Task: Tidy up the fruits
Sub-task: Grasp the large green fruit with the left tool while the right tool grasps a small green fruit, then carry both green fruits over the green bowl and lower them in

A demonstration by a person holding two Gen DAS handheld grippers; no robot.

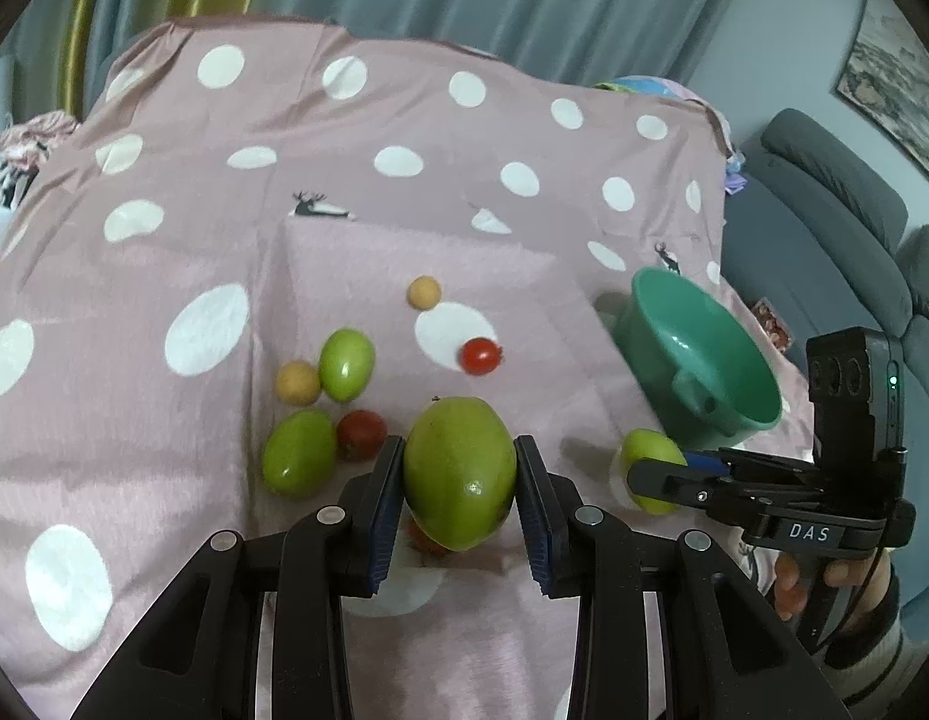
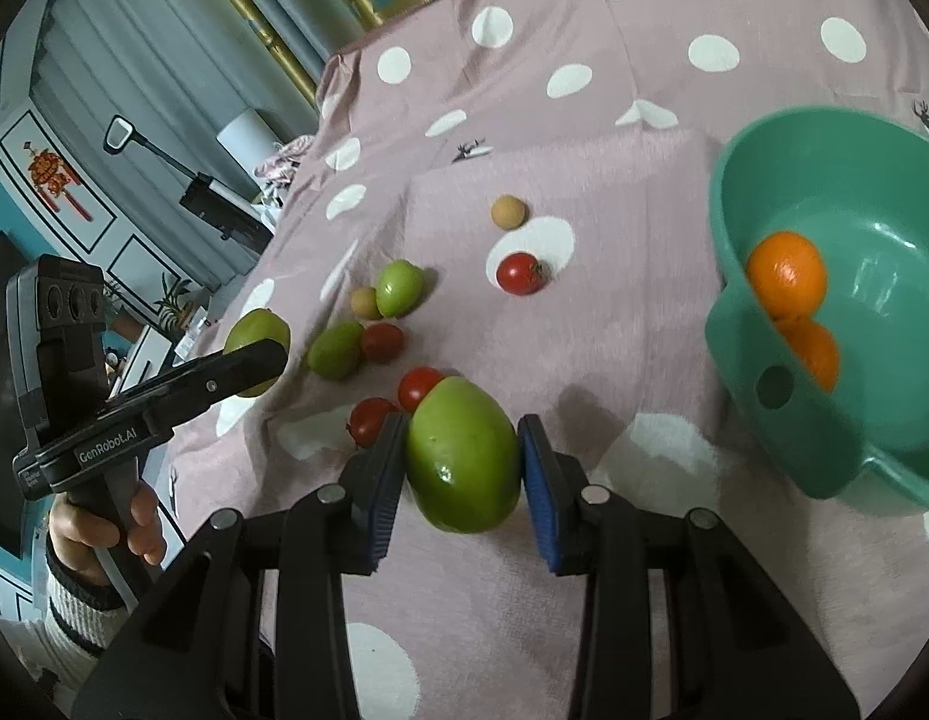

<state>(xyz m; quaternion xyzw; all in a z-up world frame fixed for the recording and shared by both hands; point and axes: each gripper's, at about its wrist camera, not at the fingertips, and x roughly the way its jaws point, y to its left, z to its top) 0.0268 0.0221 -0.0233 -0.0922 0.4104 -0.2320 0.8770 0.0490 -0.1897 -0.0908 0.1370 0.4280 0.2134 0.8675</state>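
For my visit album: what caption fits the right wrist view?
Right tongs grip a green fruit beside a green bowl holding two oranges.

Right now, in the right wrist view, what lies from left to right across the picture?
The left hand-held gripper gripping a green fruit → pair of green fruits on the cloth → green fruit in the right hand-held gripper → teal bowl holding oranges.

Glossy, smooth skin is shown by the green fruit (image 1: pixel 458 474); the bowl (image 2: pixel 836 324) looks plastic, the cloth (image 1: pixel 164 432) matt.
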